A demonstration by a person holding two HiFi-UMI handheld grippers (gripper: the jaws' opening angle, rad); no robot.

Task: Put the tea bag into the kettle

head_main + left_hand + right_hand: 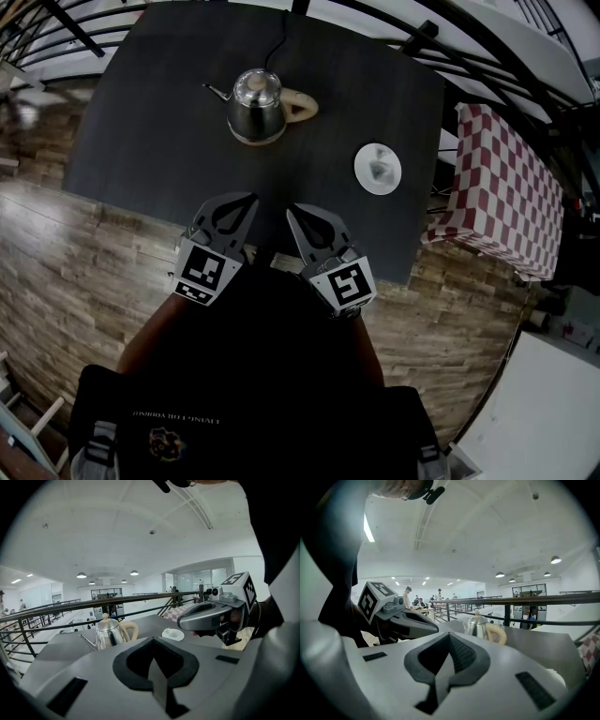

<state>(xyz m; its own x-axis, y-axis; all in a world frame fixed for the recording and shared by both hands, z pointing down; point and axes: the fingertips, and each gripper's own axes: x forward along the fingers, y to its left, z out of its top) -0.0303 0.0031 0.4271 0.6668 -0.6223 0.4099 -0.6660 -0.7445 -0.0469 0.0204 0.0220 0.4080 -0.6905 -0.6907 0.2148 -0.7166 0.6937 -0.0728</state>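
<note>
Left claw (234, 211), right claw (314, 225): jaws together, empty, at 6 o'clock counter (141, 112) edge. Lidded kettle (255, 105) at 12; tea bag (379, 171) seemingly on saucer (361, 180), 2 o'clock. Likely: lift lid by knob, pinch bag gently.

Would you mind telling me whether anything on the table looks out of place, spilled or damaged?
Nothing stands out. The kettle stands upright on the table with its lid on, the saucer lies flat to its right, and no spill shows.
</note>
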